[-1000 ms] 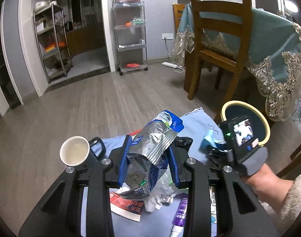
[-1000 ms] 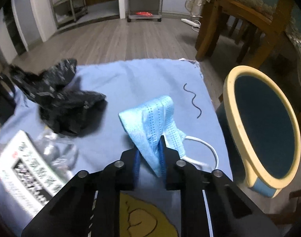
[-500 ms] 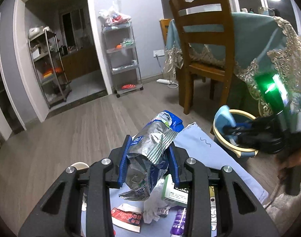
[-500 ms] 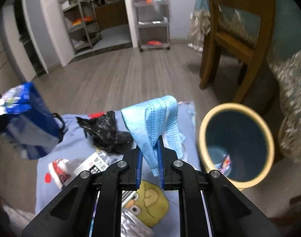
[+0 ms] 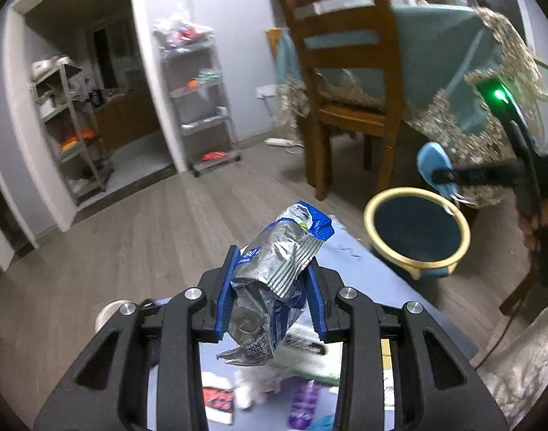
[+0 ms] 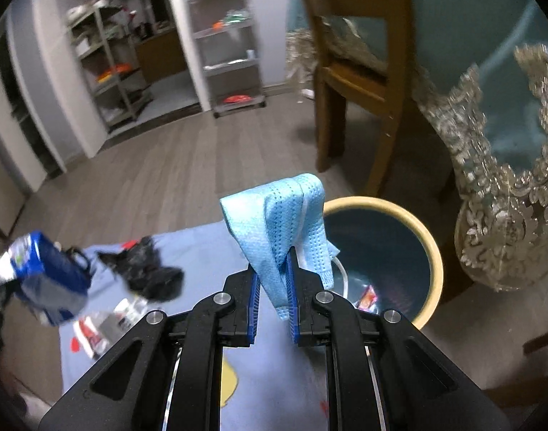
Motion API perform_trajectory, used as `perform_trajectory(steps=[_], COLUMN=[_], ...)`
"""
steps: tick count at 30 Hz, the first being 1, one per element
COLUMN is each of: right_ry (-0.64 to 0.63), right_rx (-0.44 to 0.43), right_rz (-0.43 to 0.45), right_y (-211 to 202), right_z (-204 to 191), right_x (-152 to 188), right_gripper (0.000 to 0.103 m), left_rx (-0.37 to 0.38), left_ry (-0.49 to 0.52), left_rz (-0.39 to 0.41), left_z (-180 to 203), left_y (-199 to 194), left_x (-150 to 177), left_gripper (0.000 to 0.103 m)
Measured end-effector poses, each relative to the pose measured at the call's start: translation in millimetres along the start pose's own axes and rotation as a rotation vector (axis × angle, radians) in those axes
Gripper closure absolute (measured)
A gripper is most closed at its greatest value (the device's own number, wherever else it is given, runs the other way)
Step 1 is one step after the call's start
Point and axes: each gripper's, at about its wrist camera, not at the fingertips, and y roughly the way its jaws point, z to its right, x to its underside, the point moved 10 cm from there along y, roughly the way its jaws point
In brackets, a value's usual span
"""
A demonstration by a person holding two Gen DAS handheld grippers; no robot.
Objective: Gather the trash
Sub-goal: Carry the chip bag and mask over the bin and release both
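My left gripper (image 5: 270,298) is shut on a crumpled silver and blue snack bag (image 5: 274,280), held above the blue cloth (image 5: 367,273). It also shows at the left of the right wrist view (image 6: 40,280). My right gripper (image 6: 272,287) is shut on a light blue face mask (image 6: 277,222), held high, just left of the rim of the blue bin with a yellow rim (image 6: 428,237). In the left wrist view the mask (image 5: 432,165) hangs above the bin's (image 5: 417,262) far right rim. Some wrappers lie inside the bin.
A black plastic bag (image 6: 148,273), printed wrappers (image 6: 94,330), a purple tube (image 5: 302,406) and a white cup (image 5: 108,312) lie on the cloth. A wooden chair (image 5: 345,82) and a table with a lace-edged cloth (image 5: 489,82) stand behind the bin. Shelving carts (image 5: 198,107) stand by the wall.
Both grippers have risen with their loads. The right gripper has carried the mask from the cloth to the right, up beside and above the bin's rim.
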Motion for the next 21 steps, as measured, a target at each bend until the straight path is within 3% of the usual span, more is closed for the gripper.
perform_trajectory(steps=[4, 6, 10, 15, 21], right_ry=[0.068, 0.062, 0.112, 0.193, 0.192], right_rx=[0.015, 0.052, 0.084, 0.113, 0.124], right_rz=[-0.015, -0.033, -0.083, -0.141, -0.157], right_y=[14.1, 21.8, 39.4, 61.8, 73.1], right_z=[34.3, 49.6, 88.9, 136.4, 146.5], right_x=[-2.5, -1.3, 8.2, 24.8, 27.3], right_gripper=[0.088, 0.088, 0.088, 0.088, 0.088], left_rx=[0.125, 0.227, 0.33, 0.345, 0.329], left_ry=[0.002, -0.01, -0.013, -0.026, -0.022], left_rz=[-0.025, -0.056, -0.123, -0.145, -0.147], left_z=[47.0, 80.7, 126.5, 154.3, 173.4], left_y=[31.7, 54.0, 95.2, 137.4, 172.2], left_x=[-16.3, -23.6, -26.5, -37.5, -60.9], left_gripper=[0.069, 0.069, 0.069, 0.069, 0.069])
